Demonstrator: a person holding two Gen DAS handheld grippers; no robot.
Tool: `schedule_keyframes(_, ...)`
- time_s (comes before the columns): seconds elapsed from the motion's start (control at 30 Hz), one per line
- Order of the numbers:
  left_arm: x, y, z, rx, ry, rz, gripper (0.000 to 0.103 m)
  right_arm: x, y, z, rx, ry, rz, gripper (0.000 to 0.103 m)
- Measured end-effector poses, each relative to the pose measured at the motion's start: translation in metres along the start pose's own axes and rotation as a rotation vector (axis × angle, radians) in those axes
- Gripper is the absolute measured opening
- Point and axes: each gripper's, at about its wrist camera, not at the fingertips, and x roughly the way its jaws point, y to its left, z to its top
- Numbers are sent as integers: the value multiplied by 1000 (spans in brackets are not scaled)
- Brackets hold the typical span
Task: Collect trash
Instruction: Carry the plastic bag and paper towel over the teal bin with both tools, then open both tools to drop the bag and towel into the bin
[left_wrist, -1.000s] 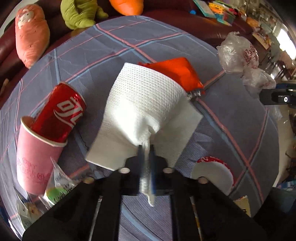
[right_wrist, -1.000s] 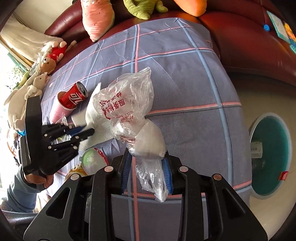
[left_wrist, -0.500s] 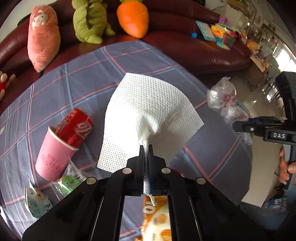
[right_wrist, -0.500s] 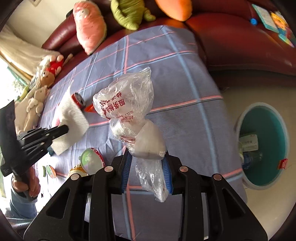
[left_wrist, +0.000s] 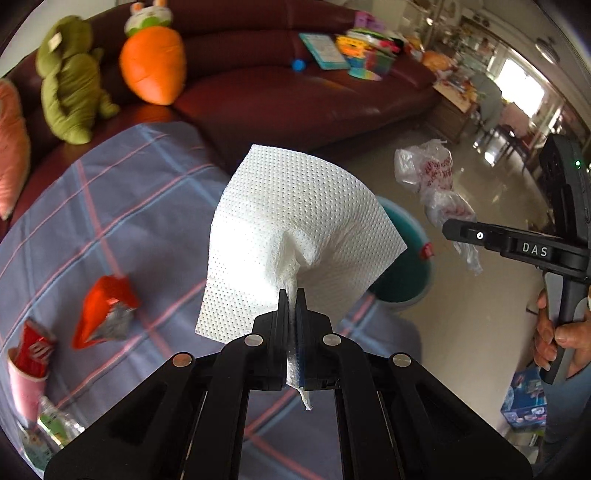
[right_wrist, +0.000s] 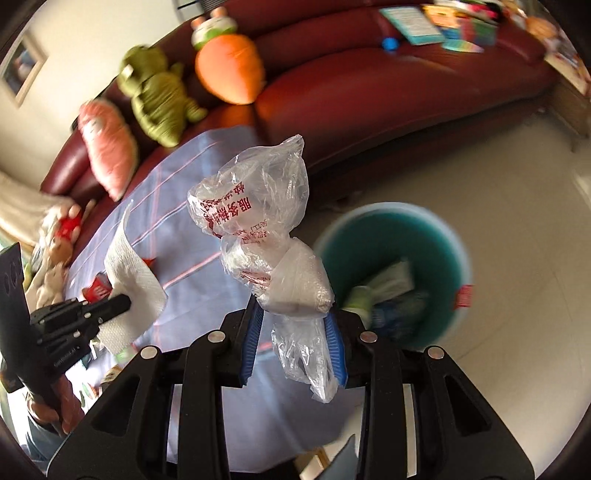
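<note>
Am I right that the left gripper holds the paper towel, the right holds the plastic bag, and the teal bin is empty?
Not quite: the teal bin already holds trash, as the right wrist view shows. The left gripper does hold the paper towel, the right gripper the plastic bag.

Checked tablecloth (left_wrist: 110, 206) under orange wrapper (left_wrist: 105, 314), cup (left_wrist: 26, 384)

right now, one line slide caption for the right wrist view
Right gripper carries a knotted plastic bag toward the teal bin.
</note>
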Motion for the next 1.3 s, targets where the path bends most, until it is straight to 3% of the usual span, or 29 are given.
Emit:
schedule_keyframes(0.33, 92, -76, 31, 47, 128, -80, 4, -1, -91, -5, 142, 25, -33, 32)
schedule_keyframes(0.67, 155, -101, 50, 55, 207, -117, 7, 14, -116, 5, 187, 60, -39, 33)
schedule_keyframes(0.7, 159, -102, 51, 54, 211, -116, 10, 15, -117, 5, 189, 63, -42, 33)
schedule_keyframes(0.73, 165, -104, 54, 56, 214, -109, 22, 16, -115, 5, 191, 65, -45, 33)
schedule_keyframes(0.77, 166, -104, 54, 57, 214, -103, 44, 17, -117, 5, 193, 70, -48, 33)
schedule_keyframes(0.83, 166, -105, 55, 56, 194, -85, 74, 19, -120, 4, 194, 76, -54, 33)
schedule_keyframes(0.87, 164, -105, 55, 55, 175, -77, 79, 20, -121, 4, 194, 79, -53, 33)
schedule_keyframes(1.3, 139, -75, 35, -17, 187, -85, 91, 35, -112, 6, 173, 107, -52, 34)
